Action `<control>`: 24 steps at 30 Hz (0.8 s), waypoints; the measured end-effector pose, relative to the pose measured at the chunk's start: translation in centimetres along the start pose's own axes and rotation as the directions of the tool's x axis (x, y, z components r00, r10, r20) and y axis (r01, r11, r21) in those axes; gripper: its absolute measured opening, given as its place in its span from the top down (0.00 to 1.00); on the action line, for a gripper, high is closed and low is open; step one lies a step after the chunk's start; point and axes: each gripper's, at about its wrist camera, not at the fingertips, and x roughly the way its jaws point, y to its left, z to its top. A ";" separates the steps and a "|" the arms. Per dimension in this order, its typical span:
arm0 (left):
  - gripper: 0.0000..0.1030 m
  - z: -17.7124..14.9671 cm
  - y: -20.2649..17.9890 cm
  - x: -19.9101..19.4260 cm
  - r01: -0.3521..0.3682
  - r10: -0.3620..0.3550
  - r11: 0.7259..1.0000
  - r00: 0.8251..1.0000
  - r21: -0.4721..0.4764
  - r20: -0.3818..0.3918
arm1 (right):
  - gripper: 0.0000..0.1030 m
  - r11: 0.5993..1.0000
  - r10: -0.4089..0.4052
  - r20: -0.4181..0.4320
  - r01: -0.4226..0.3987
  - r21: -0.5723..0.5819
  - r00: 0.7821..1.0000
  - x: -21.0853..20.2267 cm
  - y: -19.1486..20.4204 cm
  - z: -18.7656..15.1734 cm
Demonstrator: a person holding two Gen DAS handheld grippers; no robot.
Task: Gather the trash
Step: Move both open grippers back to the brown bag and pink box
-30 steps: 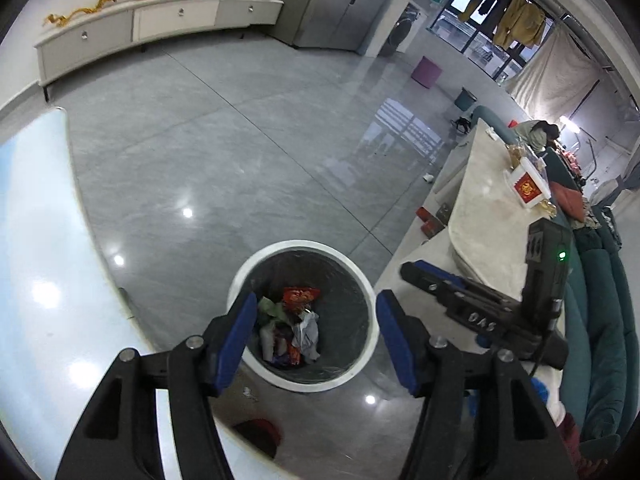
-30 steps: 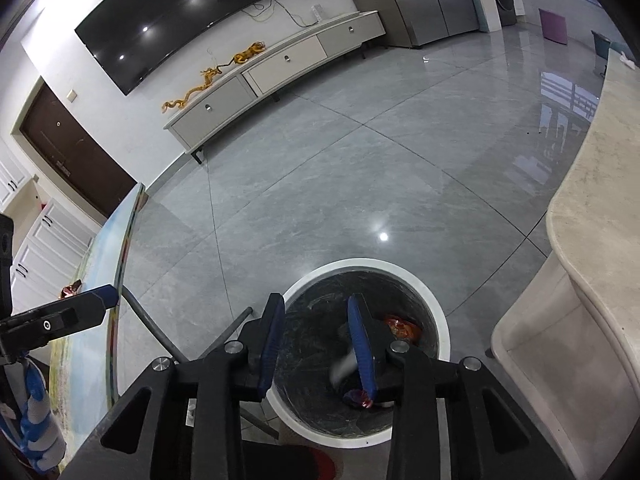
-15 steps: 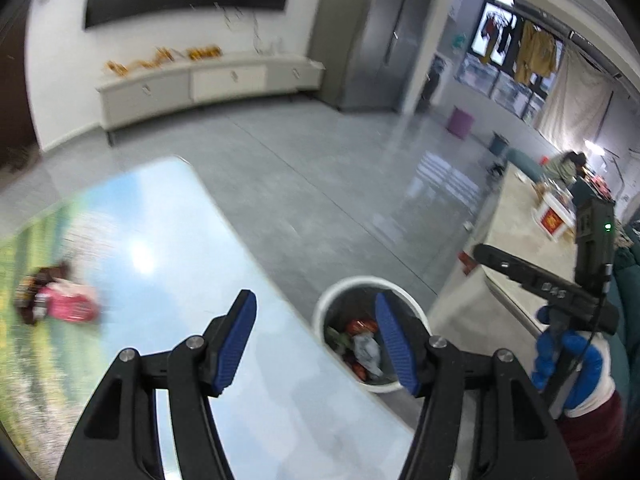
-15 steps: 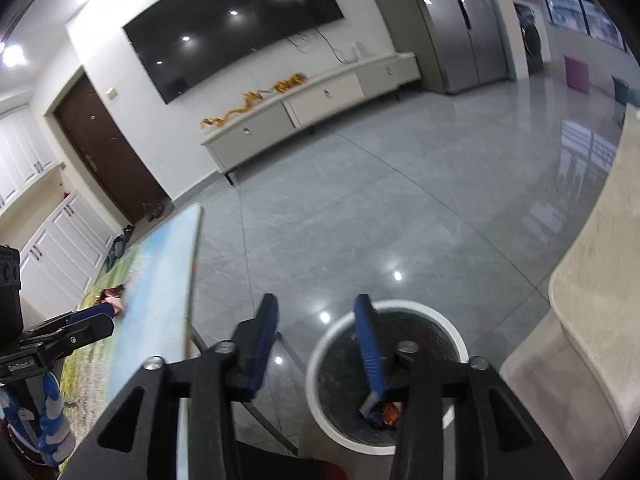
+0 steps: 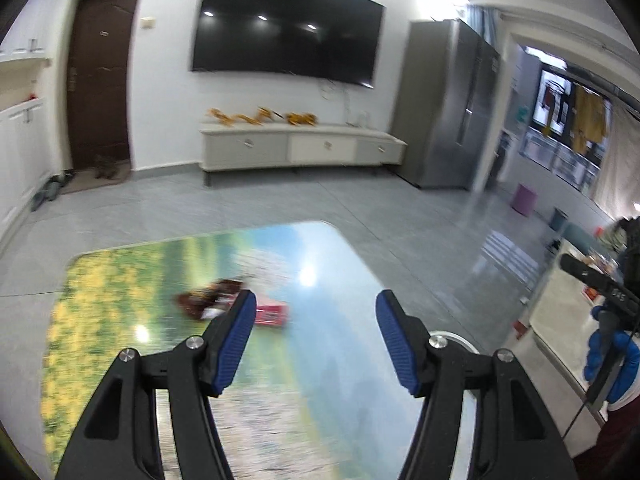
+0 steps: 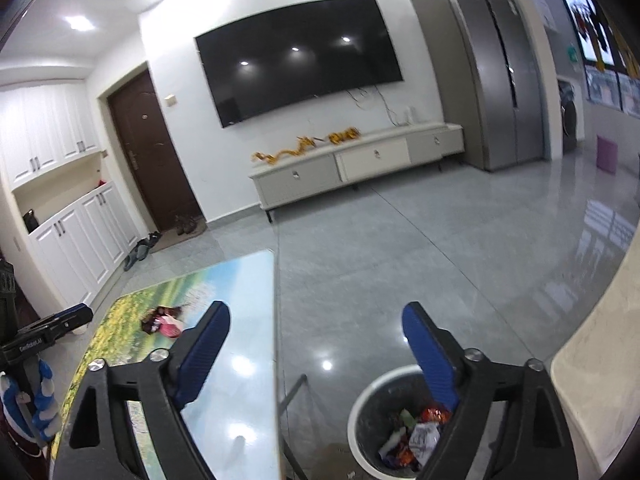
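Observation:
A small heap of trash, brown and pink wrappers [image 5: 236,304], lies on the glossy landscape-print table [image 5: 320,392]. It also shows in the right wrist view [image 6: 163,321]. My left gripper [image 5: 314,338] is open and empty above the table, the trash just beyond its left finger. My right gripper [image 6: 314,354] is open wide and empty, raised over the table's right edge. The white-rimmed trash bin [image 6: 380,396] stands on the floor below its right finger, holding several crumpled wrappers [image 6: 416,436].
A pale marble counter [image 6: 592,364] lies to the right of the bin. The grey tiled floor [image 6: 440,248] runs to a white TV cabinet [image 6: 356,164] and a steel fridge [image 6: 500,80]. The bin rim also peeks past the left gripper [image 5: 452,338].
Both grippers have lifted and tilted up from over the bin to face the table and room. The right gripper has opened wide. The table trash has come into view.

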 end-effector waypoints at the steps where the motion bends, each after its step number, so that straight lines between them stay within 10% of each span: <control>1: 0.41 0.0 0.9 -0.8 -0.021 0.021 1.000 1.000 -0.007 0.012 | 0.06 1.000 0.012 0.007 -0.012 -0.009 1.000 0.0 0.6 0.2; 14: 0.25 -2.0 11.2 -9.3 -0.253 0.276 0.953 0.952 -0.167 0.133 | 0.00 0.984 0.150 0.076 -0.141 -0.107 0.986 1.4 7.1 2.0; 24: 0.25 -3.8 15.2 -8.1 -0.287 0.308 0.930 0.949 -0.229 0.062 | 0.00 0.957 0.236 0.072 -0.218 -0.193 0.969 4.4 10.3 1.3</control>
